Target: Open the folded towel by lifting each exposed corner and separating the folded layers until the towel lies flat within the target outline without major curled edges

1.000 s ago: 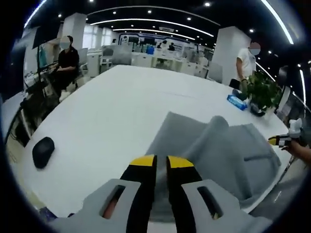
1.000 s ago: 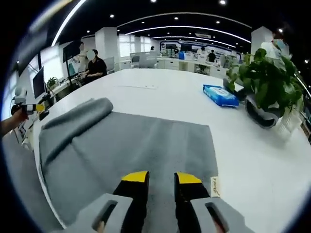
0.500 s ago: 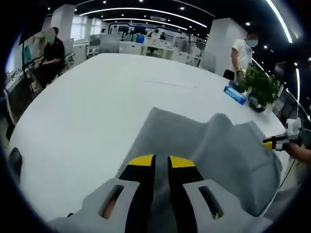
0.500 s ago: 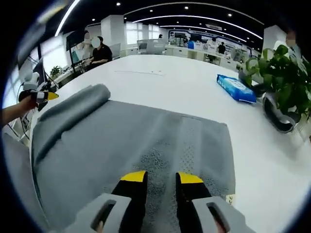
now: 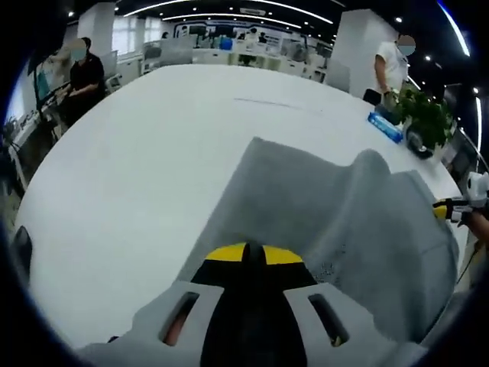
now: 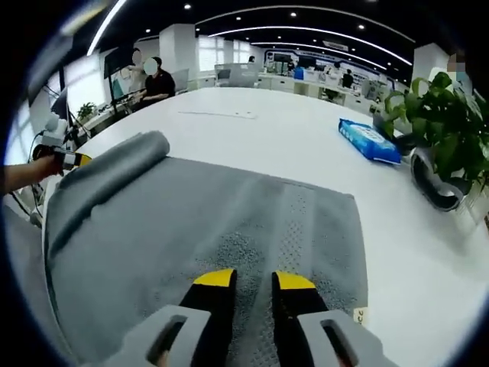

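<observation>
Grey terry-cloth towel (image 6: 206,229): spread over the near part of a large white table (image 5: 137,153). In the right gripper view it lies mostly flat, with a raised rolled fold (image 6: 107,172) along its far-left side and a small label tag (image 6: 358,314) at its near-right corner. In the left gripper view the same towel (image 5: 344,222) shows a humped ridge running away from the camera.

Left gripper (image 5: 246,253): yellow-tipped black jaws pressed together, tips touching, at the towel's near edge; whether cloth is pinched between them cannot be told. Seen from the right gripper view, this gripper (image 6: 67,159) sits at the far-left end of the rolled fold, held by a hand.

Right gripper (image 6: 246,280): yellow-tipped jaws a narrow gap apart, over the towel's near edge, with grey cloth visible in the gap; a grip cannot be confirmed. In the left gripper view it (image 5: 451,209) appears at the far right beside the towel's edge.

Surroundings on the table: blue flat packet (image 6: 369,141) lying far right, well apart from the towel; green leafy potted plant (image 6: 439,126) just beyond it, at the right edge.

Background: open office with desks; a seated person in black (image 5: 82,76) far left; a standing person in white (image 5: 393,65) far right, behind the plant.
</observation>
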A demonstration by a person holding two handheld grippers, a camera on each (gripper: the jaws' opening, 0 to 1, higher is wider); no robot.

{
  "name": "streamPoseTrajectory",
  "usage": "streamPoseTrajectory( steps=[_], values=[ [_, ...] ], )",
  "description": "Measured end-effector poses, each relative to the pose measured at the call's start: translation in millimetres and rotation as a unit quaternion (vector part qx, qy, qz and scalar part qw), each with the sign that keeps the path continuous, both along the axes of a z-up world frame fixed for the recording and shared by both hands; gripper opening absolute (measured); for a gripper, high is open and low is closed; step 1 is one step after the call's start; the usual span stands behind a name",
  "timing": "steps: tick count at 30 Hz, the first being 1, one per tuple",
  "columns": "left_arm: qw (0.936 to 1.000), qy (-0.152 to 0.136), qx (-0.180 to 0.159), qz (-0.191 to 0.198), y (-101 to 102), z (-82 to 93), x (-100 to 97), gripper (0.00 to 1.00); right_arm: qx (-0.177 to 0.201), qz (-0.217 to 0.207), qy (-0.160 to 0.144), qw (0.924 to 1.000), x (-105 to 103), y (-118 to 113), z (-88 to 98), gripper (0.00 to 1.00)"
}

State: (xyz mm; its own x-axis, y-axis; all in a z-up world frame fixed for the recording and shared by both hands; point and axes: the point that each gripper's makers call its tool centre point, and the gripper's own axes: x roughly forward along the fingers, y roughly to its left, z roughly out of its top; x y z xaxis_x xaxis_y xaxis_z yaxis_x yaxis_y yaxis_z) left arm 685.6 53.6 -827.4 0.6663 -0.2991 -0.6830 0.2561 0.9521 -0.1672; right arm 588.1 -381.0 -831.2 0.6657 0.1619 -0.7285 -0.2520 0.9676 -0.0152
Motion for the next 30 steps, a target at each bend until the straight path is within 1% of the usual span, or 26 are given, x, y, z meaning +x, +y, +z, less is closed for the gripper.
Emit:
streamPoseTrajectory(
  steps=[4,8,19,23,27,30],
  values=[
    [0.9999,-0.007,0.014,0.001,4.3,0.5,2.3,0.03,-0.005,0.0,-0.001,1.0,3.0,-1.4,-0.3,0.13],
    [0.9998,-0.008,0.013,0.009,8.4,0.7,6.6,0.03,-0.011,0.001,-0.003,0.9999,8.9,-4.3,-0.5,0.09],
    [0.999,-0.016,0.025,0.032,25.0,0.6,24.4,0.03,-0.03,-0.001,-0.009,0.9995,26.4,-15.1,-0.7,0.04],
    [0.9987,-0.016,0.028,0.039,31.3,0.8,29.6,0.03,-0.043,-0.007,-0.014,0.999,34.7,-22.8,-0.4,0.03],
    [0.9982,-0.017,0.032,0.047,38.4,0.3,36.7,0.03,-0.065,-0.012,-0.019,0.9977,43.5,-32.0,-0.4,0.01],
    [0.9979,-0.017,0.034,0.053,42.7,0.0,40.8,0.03,-0.072,-0.017,-0.021,0.9971,50.0,-38.7,-0.5,0.01]
  ],
)
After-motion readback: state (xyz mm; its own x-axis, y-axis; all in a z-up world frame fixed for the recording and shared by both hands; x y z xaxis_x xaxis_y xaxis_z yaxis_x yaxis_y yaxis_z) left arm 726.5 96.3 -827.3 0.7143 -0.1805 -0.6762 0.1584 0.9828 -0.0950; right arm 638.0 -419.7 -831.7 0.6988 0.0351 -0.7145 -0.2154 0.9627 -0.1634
